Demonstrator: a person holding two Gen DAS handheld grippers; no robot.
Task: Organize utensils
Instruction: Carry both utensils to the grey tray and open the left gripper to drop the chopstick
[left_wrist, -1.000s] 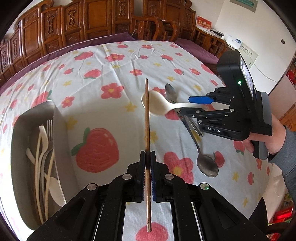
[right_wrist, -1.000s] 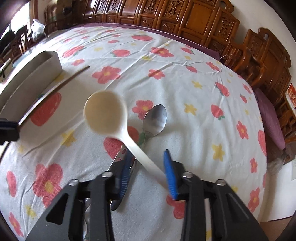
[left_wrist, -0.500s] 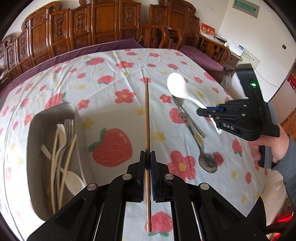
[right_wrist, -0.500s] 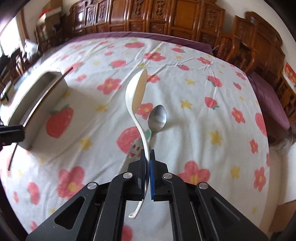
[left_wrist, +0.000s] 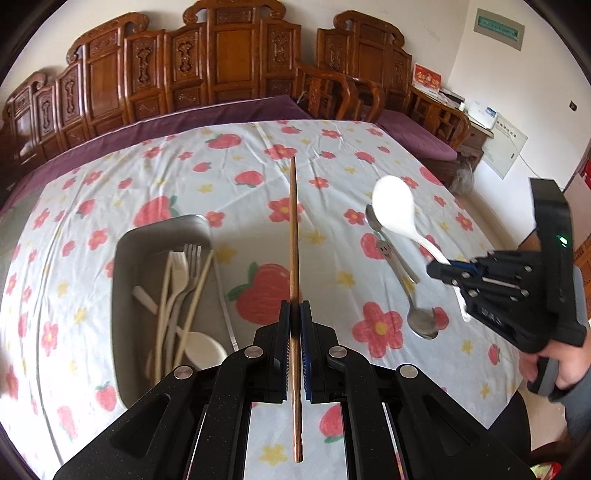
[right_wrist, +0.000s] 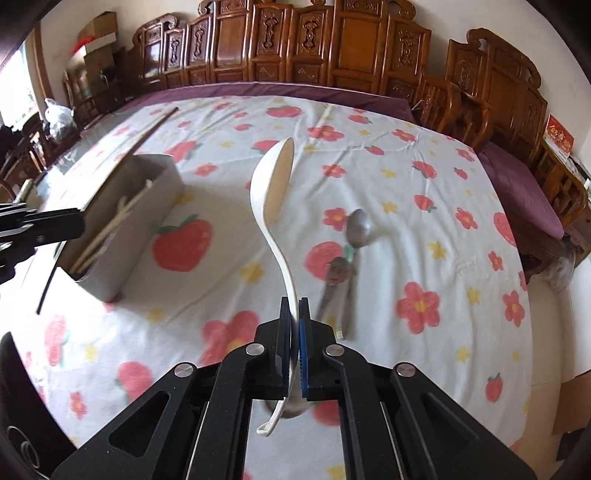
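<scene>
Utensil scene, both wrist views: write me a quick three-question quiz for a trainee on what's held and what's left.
1. True or false: the left gripper is shut on a brown chopstick.
2. What does the right gripper hold? A) metal fork B) white spoon C) nothing
3. How many metal spoons lie on the tablecloth outside the grey tray?

Key: 1 true; 2 B; 3 two, crossing each other.

Glossy plastic spoon (right_wrist: 275, 177), wood chopstick (left_wrist: 293, 236)
</scene>
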